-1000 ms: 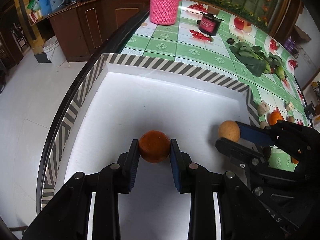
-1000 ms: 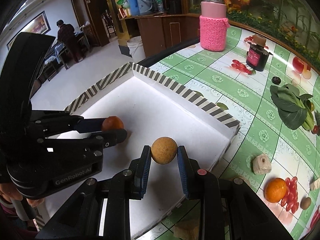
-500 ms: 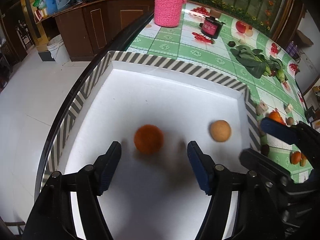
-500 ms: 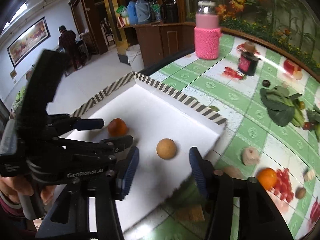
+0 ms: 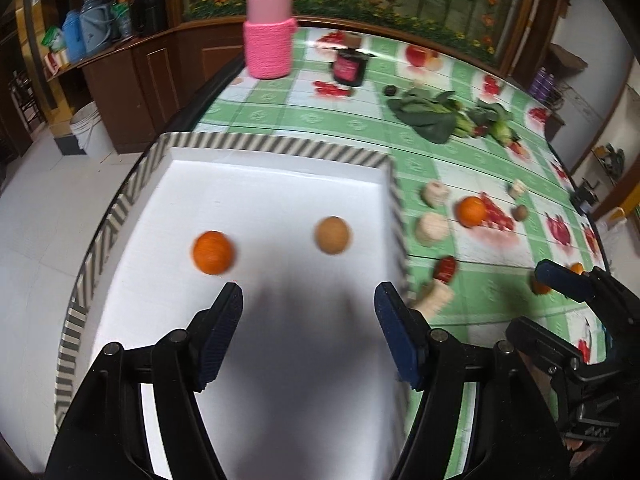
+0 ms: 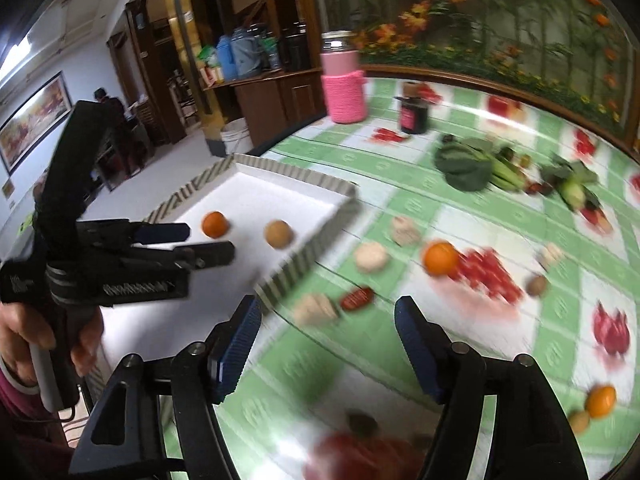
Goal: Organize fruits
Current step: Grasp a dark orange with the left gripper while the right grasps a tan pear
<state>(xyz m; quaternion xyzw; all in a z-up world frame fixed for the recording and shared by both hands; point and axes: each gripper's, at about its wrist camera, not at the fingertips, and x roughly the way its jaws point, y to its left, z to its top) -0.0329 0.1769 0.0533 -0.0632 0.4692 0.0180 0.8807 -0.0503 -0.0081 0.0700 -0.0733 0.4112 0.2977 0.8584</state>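
Nearby, 2 blurred, perhaps pale fruits [image 6: 370, 257] flank the tray [image 6: 296, 270].

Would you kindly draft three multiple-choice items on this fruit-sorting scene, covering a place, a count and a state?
1. Where does the tan round fruit lie?
A. in the striped-rim tray
B. on the green tablecloth
C. between gripper fingers

2. How many fruits are in the tray?
A. one
B. two
C. four

3. How does the left gripper stand?
A. shut on the orange
B. shut and empty
C. open and empty

Key: 1 A, it sits on the tray's white floor; 2 B, only the orange fruit and the tan one are there; 3 C, its pads are apart with nothing between, the orange lying beyond them.
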